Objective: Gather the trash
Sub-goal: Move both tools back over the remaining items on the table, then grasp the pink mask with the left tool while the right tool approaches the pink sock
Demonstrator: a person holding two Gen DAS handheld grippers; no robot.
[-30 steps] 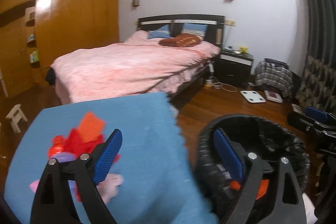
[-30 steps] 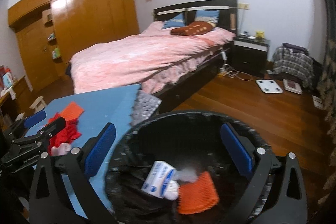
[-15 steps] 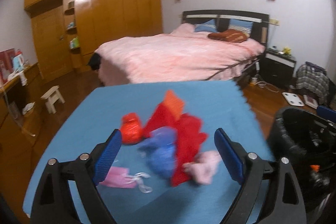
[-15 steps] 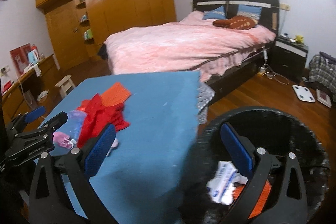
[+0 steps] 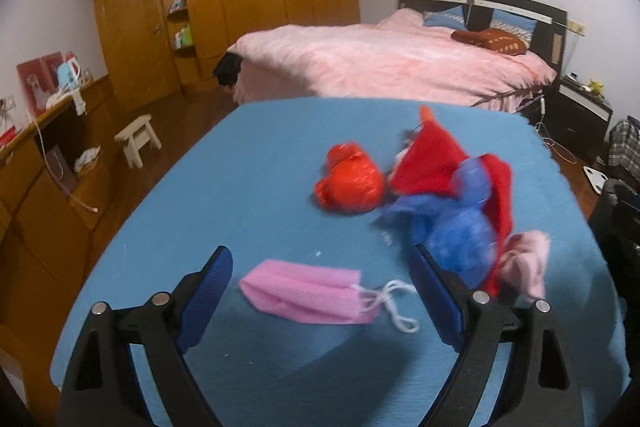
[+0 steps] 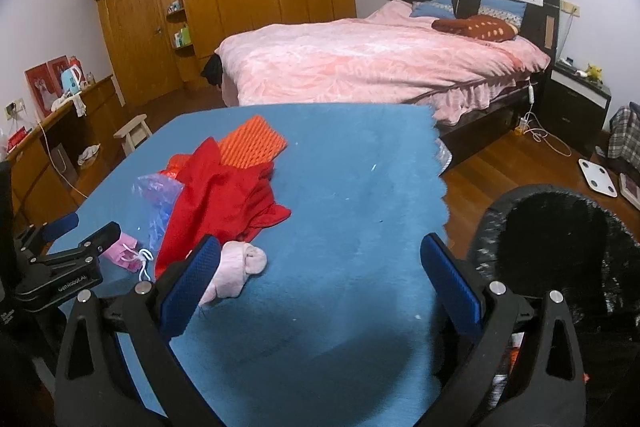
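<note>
Both tongs spread, holding nothing: left tongs (image 5: 322,281) over pink pouch (image 5: 304,291) on bench (image 5: 256,187), right tongs (image 6: 320,265) beside bin (image 6: 560,227)

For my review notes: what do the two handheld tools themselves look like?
Both match: black plastic frames with triangular cut-outs and silver rivets, each finger faced with a textured blue pad. The left tool also shows side-on in the right view, bearing white "GenRobot.AI" lettering. The right tool shows no lettering. No cables or sleeves are visible.
</note>
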